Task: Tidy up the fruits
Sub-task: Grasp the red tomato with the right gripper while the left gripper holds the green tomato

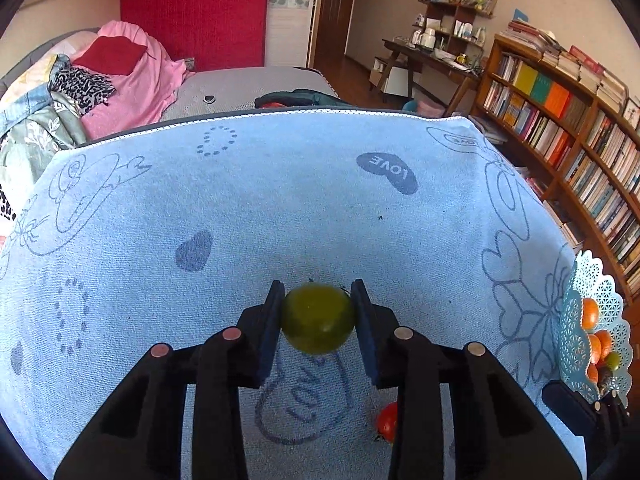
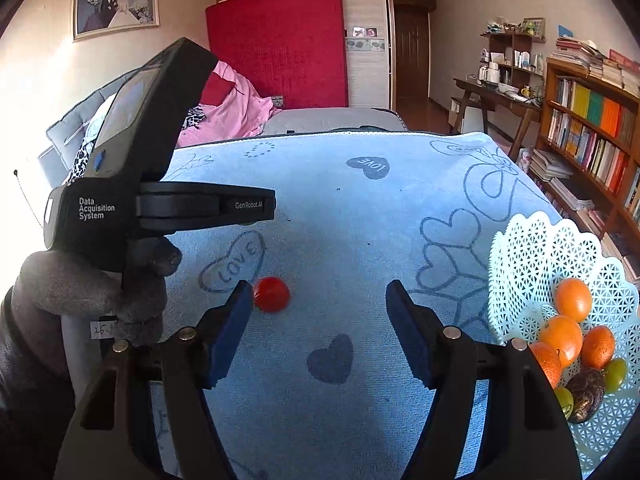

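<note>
My left gripper is shut on a green round fruit and holds it above the blue towel. A small red tomato lies on the towel below it, to the right; in the right wrist view the tomato sits just right of my left fingertip. My right gripper is open and empty over the towel. A pale blue lattice basket at the right holds several oranges, green fruits and a dark fruit; it also shows at the right edge of the left wrist view.
The left gripper's body, held by a gloved hand, fills the left of the right wrist view. A bed with pink bedding lies behind the towel. Bookshelves and a desk stand at the right.
</note>
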Motion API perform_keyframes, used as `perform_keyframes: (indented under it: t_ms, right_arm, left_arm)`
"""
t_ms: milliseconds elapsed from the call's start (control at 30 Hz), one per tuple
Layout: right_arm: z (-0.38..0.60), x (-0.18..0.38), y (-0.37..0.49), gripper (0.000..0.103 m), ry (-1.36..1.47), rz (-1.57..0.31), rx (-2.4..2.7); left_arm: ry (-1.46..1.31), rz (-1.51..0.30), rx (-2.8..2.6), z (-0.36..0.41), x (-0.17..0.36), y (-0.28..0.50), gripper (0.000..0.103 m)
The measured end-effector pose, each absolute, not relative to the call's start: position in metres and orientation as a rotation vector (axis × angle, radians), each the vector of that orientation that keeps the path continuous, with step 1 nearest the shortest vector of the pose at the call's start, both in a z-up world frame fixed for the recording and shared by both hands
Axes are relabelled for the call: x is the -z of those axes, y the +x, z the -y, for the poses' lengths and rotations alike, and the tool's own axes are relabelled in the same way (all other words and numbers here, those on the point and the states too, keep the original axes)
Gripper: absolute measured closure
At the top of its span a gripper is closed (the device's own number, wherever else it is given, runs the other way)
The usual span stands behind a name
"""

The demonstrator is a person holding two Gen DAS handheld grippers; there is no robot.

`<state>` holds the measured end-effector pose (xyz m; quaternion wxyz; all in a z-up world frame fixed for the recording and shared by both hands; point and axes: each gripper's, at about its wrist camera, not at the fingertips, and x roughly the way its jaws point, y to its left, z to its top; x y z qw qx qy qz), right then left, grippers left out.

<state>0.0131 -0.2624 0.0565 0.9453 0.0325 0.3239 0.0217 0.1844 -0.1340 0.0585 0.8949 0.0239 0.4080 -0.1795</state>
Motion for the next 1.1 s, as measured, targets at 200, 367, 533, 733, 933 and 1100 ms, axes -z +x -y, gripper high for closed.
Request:
perform_keyframes:
  t_ms: [200,367,533,733,933,1100]
  right_arm:
    - [0.253,-0.047,0.03,0.032,0.077,-0.699,-0.106]
    - [0.248,-0.032,0.054,0.038,0.092,-0.773,-0.153]
    - [0.243,-0.02,0.073,0.05,0.091,-0.829,-0.163]
    - [0.236,-0.012,0.084,0.058,0.072,-0.854,-0.166]
    - [0.237,-0.011,0.086,0.07,0.065,-0.858,-0.144]
    - [0.239,-0.014,0.078,0.073,0.073,-0.854,-0.139]
  left_arm:
    - [0.03,-0.813,0.336,0.123,-0.073,0.184,0.068]
    - [0.021,-0.794,0.323,0.119,-0.08,0.182,0.068]
    - [0.02,-0.778,0.316,0.116,-0.086,0.18,0.068]
    - [0.014,-0.774,0.32,0.115,-0.088,0.179,0.068]
    - [0.011,-0.771,0.323,0.115,-0.09,0.177,0.068]
    - [0.0,-0.767,0.32,0.112,-0.093,0.176,0.068]
